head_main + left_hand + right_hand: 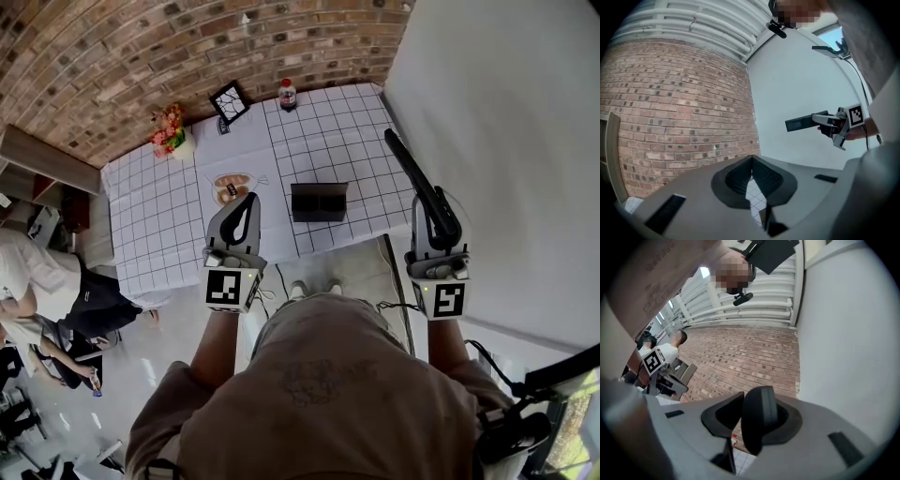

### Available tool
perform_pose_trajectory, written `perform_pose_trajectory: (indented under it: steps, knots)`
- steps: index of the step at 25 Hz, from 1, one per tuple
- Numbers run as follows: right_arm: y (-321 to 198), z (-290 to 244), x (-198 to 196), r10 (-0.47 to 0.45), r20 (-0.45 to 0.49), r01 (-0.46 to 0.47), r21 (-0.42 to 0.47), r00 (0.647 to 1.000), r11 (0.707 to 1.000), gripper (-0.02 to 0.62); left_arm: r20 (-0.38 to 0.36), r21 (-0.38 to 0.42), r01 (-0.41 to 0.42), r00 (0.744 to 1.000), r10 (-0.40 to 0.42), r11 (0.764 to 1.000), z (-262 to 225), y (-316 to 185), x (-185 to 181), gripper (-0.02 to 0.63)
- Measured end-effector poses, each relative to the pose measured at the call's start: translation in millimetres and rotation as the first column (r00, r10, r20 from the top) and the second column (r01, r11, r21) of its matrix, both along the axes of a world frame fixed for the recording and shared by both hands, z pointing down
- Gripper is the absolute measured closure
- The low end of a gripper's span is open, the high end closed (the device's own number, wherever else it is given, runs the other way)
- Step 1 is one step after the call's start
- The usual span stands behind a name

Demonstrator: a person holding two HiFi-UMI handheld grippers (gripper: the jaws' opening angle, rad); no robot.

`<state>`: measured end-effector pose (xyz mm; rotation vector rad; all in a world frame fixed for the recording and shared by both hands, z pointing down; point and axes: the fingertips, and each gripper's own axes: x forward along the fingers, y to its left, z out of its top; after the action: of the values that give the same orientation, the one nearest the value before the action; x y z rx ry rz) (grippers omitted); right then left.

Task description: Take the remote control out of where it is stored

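The long black remote control (411, 176) is lifted off the table and slants up toward the white wall, with my right gripper (439, 219) shut on its near end. In the right gripper view the remote (759, 418) stands end-on between the jaws. From the left gripper view the remote (802, 123) sticks out sideways from the right gripper (824, 120). A black open box (319, 202) sits on the checked tablecloth (159, 225) near the front edge. My left gripper (247, 201) hovers left of the box, shut, with nothing in it; its tips (751, 160) meet.
On the table stand a flower pot (171, 131), a small picture frame (230, 101), a bottle (288, 94) and a plate with bread (232, 187). A white wall (506, 141) rises at the right, brick wall behind. People sit at the left (37, 272).
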<state>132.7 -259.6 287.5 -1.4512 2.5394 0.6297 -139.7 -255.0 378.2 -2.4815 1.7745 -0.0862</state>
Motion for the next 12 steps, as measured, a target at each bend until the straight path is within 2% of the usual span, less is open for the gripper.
perform_pose_trajectory:
  steps: [3, 7, 12]
  knots:
    - [1.1, 4.2, 15.1, 0.022, 0.071, -0.021, -0.013, 0.997, 1.000, 0.477, -0.011, -0.004, 0.006, 1.000, -0.007, 1.000, 0.2, 0.4, -2.5, 0.594]
    - [1.1, 19.0, 26.5, 0.045, 0.189, -0.026, -0.101, 0.981, 0.995, 0.477, -0.026, -0.012, 0.019, 0.999, -0.019, 1.000, 3.4, 2.3, -4.2, 0.595]
    - [1.9, 33.0, 28.9, 0.049, 0.217, -0.017, -0.144, 0.975, 0.989, 0.477, -0.025, -0.013, 0.023, 0.999, -0.023, 1.000, -0.9, 3.8, -2.4, 0.594]
